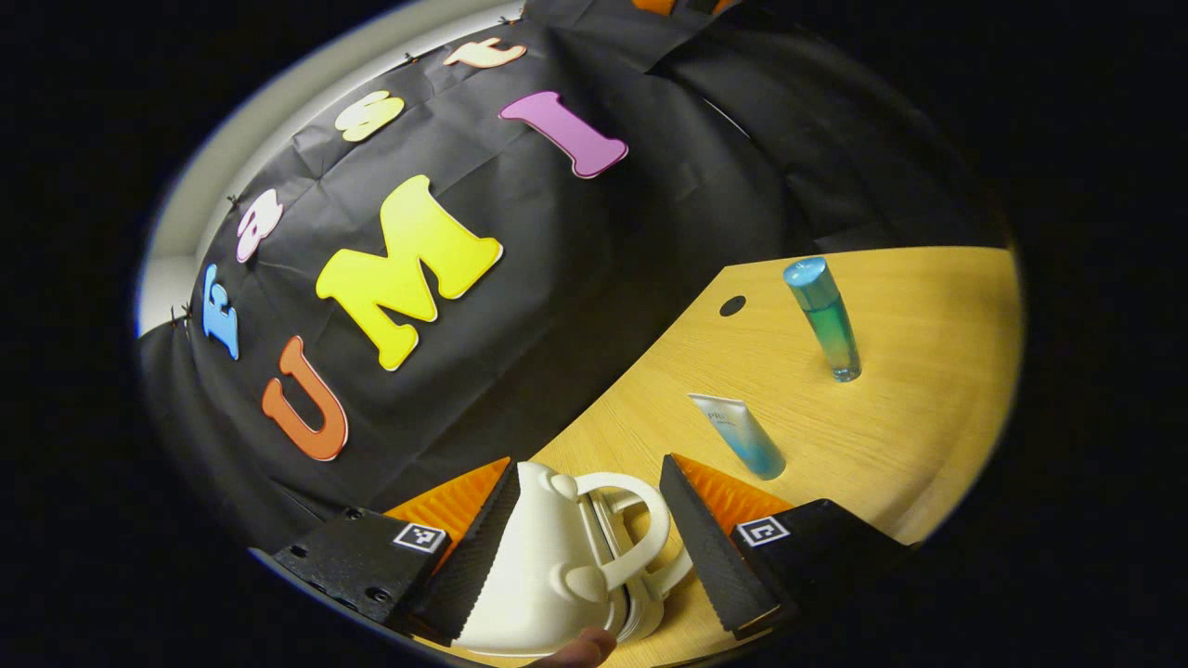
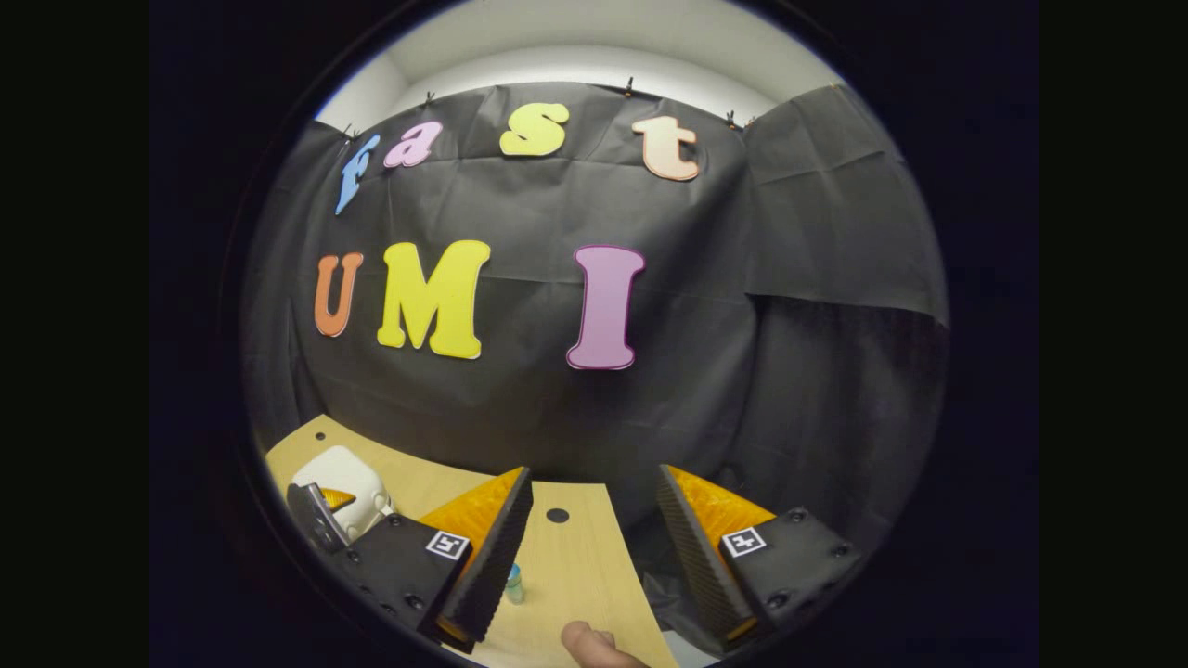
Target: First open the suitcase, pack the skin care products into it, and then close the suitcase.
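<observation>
We judge task barely begun: left gripper spread around closed suitcase, right gripper spread, empty; bottle, tube unpacked on table.

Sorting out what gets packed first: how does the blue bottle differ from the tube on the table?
The blue bottle stands upright; the tube lies flat. The bottle is see-through blue-green all over with a blue cap; the tube is white at one end, fading to blue at the other. The bottle sits farther from the left gripper than the tube. Both rest on the wooden table, outside the white suitcase.
</observation>
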